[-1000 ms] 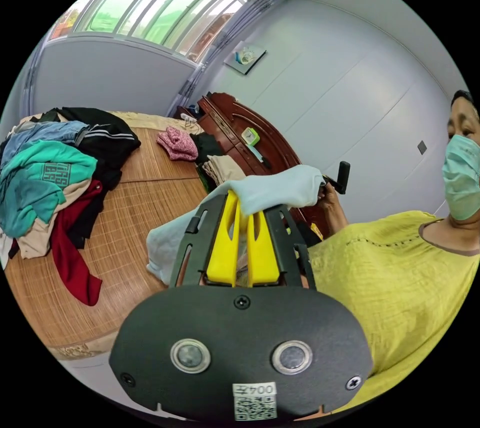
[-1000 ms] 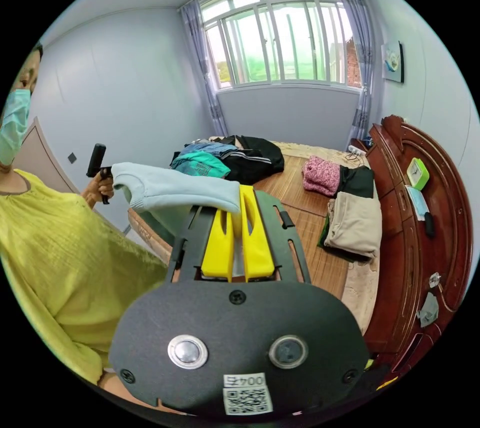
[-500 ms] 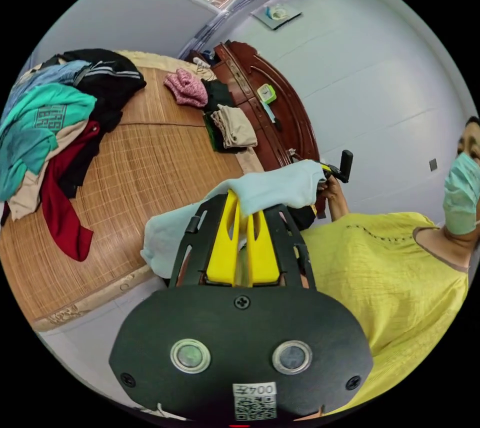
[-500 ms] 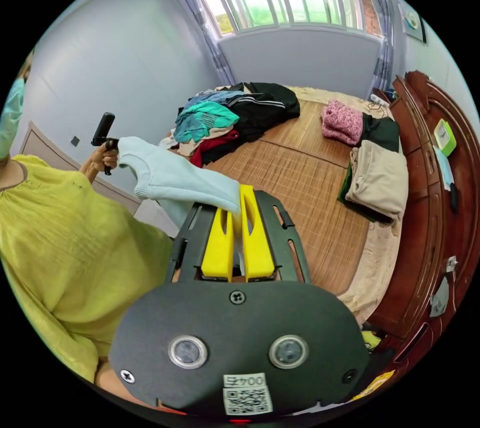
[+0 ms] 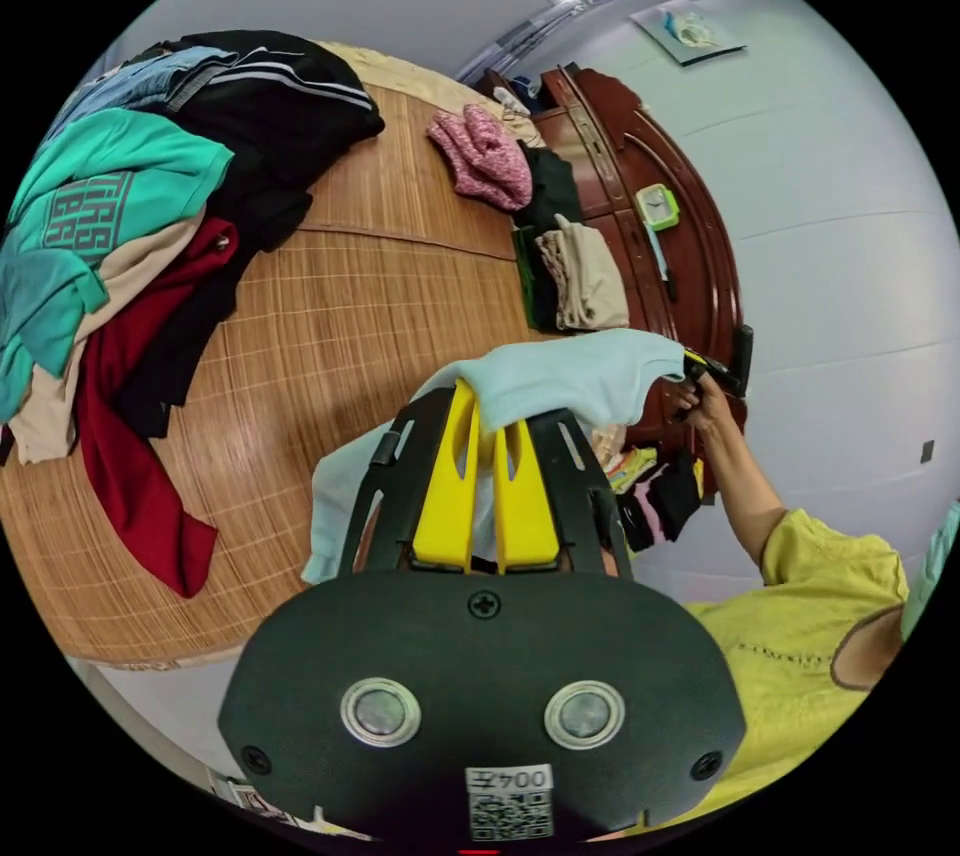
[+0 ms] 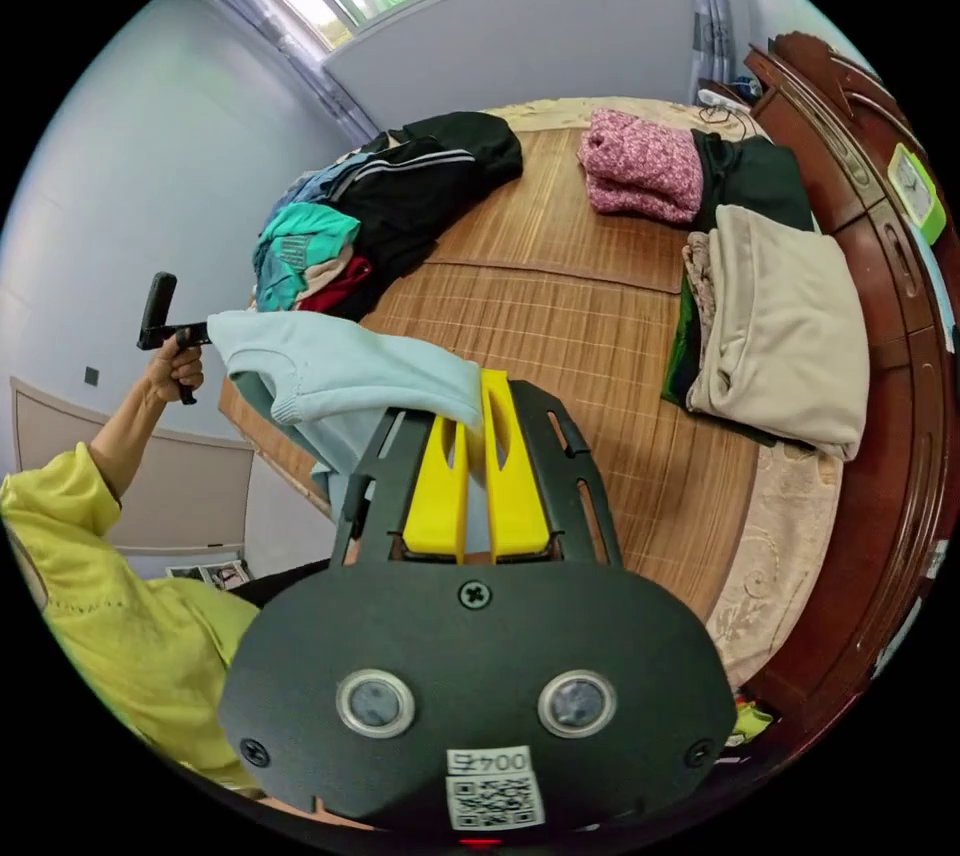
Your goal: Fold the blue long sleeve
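Bed first, since it's the biggest thing around: a woven mat covers it, with a heap of unsorted clothes on one side and a folded stack by the wooden headboard, plus a pink bundle beyond that. Between the heap and the stack there's a decent bare strip of mat, so room to lay something flat looks fine. The blue long sleeve is up in the air near the bed's near edge, stretched between both tools and sagging below. The right gripper has its yellow fingers pressed together on one end of the fabric, and the left gripper is pinching the other end the same way; in the left gripper view the person's other hand shows at the far end of the shirt. My worry: the hanging part could land bunched or drape over the bed's edge if it's lowered too close, and a thin pinch on soft knit might slip. Drifting sideways could also drag it into the heap.
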A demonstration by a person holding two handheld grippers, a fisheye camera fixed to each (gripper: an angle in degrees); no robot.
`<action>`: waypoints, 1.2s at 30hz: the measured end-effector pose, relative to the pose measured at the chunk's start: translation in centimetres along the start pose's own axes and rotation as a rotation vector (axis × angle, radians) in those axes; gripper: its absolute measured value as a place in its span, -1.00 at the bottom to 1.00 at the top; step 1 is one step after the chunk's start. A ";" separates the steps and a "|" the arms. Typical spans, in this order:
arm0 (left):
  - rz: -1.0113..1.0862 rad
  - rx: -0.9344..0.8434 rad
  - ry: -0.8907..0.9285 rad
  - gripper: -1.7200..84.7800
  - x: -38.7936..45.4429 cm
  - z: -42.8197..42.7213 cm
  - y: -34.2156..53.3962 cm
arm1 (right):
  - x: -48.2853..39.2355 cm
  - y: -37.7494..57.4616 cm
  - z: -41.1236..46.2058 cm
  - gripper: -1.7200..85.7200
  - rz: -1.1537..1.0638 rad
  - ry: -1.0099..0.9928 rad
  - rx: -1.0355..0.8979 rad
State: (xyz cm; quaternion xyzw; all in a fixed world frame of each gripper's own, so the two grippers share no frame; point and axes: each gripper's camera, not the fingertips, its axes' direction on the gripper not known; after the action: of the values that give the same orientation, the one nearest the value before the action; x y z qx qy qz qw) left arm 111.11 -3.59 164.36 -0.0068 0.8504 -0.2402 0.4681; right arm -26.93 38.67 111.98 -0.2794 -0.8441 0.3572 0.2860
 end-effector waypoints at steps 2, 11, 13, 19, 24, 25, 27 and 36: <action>-0.027 -0.007 -0.020 -0.96 -1.0 2.8 -2.6 | 3.7 -1.9 3.6 -0.96 0.038 -0.017 -0.007; -0.139 -0.065 -0.037 -0.91 -5.5 15.8 -12.1 | 15.6 -6.3 17.7 -0.82 0.262 -0.025 -0.105; -0.162 -0.070 -0.053 -0.86 -6.2 17.8 -13.4 | 17.6 -6.7 20.3 -0.70 0.327 0.020 -0.154; -0.159 -0.042 -0.064 -0.72 -5.9 19.7 -12.2 | 21.1 -4.6 23.0 -0.60 0.405 0.121 -0.146; -0.073 -0.112 -0.202 -0.60 -2.0 23.0 -4.2 | 18.7 2.6 24.4 -0.67 0.313 0.060 -0.214; -0.059 -0.141 -0.250 -0.56 -0.8 24.4 -1.5 | 17.4 5.1 25.6 -0.68 0.273 0.068 -0.274; -0.038 -0.172 -0.328 -0.52 0.9 26.9 2.1 | 15.4 9.3 27.6 -0.69 0.224 0.103 -0.358; 0.000 -0.308 -0.462 -0.64 2.9 36.2 3.1 | 10.6 21.8 37.4 -0.77 0.067 0.320 -0.593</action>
State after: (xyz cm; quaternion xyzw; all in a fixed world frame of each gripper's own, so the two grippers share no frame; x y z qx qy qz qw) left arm 139.12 -16.09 144.59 -0.1326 0.7477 -0.1002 0.6429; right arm -53.88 42.11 76.66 -0.4305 -0.8461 0.0571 0.3092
